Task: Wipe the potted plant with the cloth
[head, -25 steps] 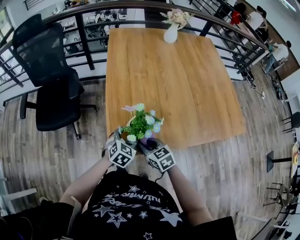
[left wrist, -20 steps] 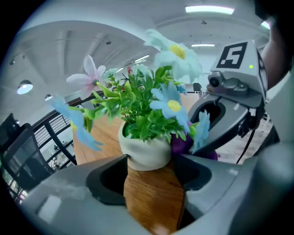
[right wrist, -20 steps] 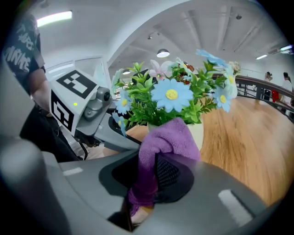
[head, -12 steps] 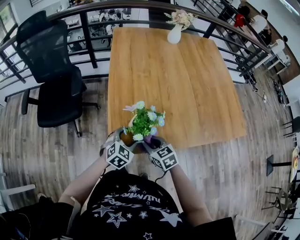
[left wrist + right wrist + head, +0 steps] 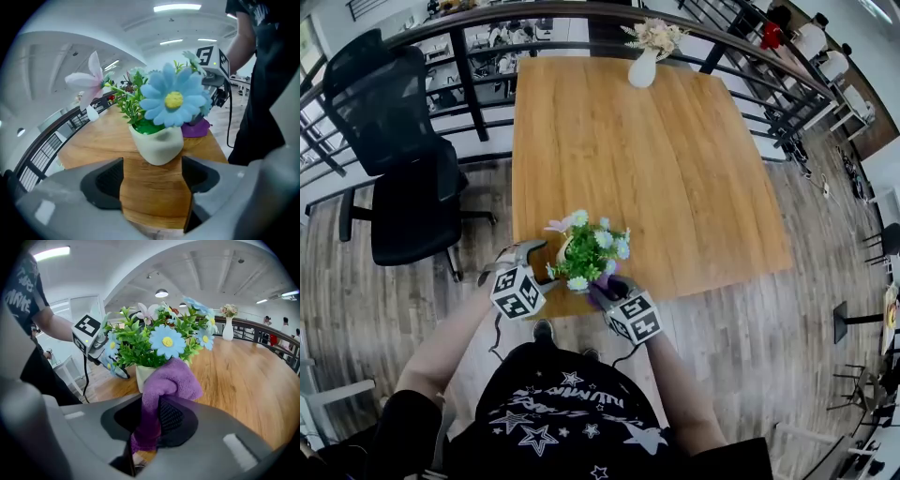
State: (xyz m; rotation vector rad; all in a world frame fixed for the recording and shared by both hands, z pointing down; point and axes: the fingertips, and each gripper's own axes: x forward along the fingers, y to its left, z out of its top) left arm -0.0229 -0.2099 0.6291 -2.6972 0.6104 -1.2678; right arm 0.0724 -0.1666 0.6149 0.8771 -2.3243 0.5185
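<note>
Jaws of the left gripper (image 5: 152, 176) stand spread wide and have just been opening. Only the bare wood of the table (image 5: 154, 201) shows between them. The potted plant (image 5: 157, 145) sits just beyond their tips, its white pot clear of both pads. The right gripper (image 5: 152, 423) is pinched on the purple cloth (image 5: 171, 380). The bunched free end of the cloth rises out of the jaws and lies against the pot and lower leaves. From the head view, the plant stands near the table's front edge with one gripper at each side.
</note>
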